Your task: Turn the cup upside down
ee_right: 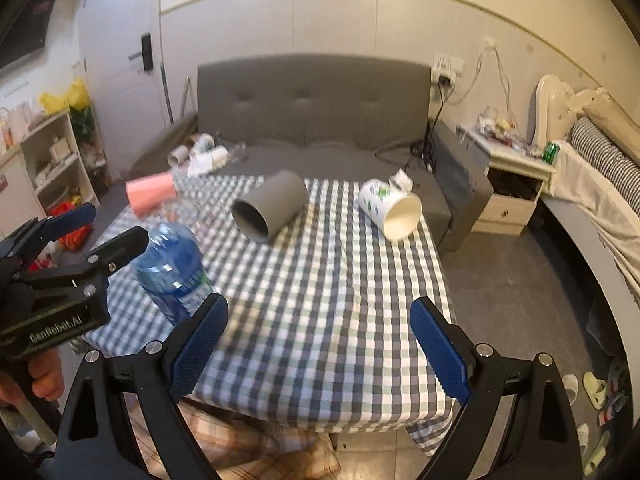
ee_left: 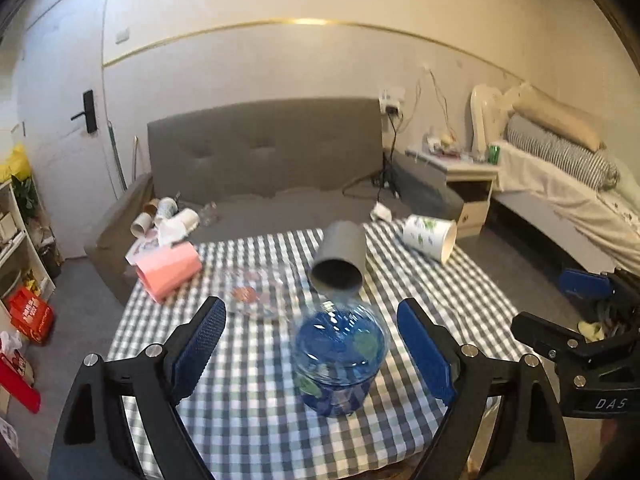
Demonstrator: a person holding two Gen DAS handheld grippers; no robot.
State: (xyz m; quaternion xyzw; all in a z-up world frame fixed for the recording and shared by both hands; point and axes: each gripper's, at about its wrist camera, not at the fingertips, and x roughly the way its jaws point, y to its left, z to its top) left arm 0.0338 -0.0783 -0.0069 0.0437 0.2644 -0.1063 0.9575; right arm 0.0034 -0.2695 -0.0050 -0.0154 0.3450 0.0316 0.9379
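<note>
Lying on its side near the middle of the checked tablecloth (ee_right: pixel 320 280), the grey cup (ee_right: pixel 270 210) is taken as the task's thing, though the white leaf-print cup (ee_right: pixel 390 208) and pink cup (ee_right: pixel 150 196) are also tipped over, so the target is a judgement. The grey cup is judged light, rigid and smooth-walled, likely to roll or slip; a hold across the side wall near mid-height is judged safest, with the open mouth facing the cameras. The left gripper (ee_left: pixel 312 336) is spread wide with nothing pinched; the blue water bottle (ee_left: pixel 340 356) stands between its fingers but is not touched. The right gripper (ee_right: pixel 318 336) is likewise spread and empty, well short of the cup. A clear glass dish (ee_left: pixel 260 292) beside the bottle is shown plainly only in the left view; in the right view it is a blur. The white cup's open mouth and the left gripper's body are shown only in the right view.
</note>
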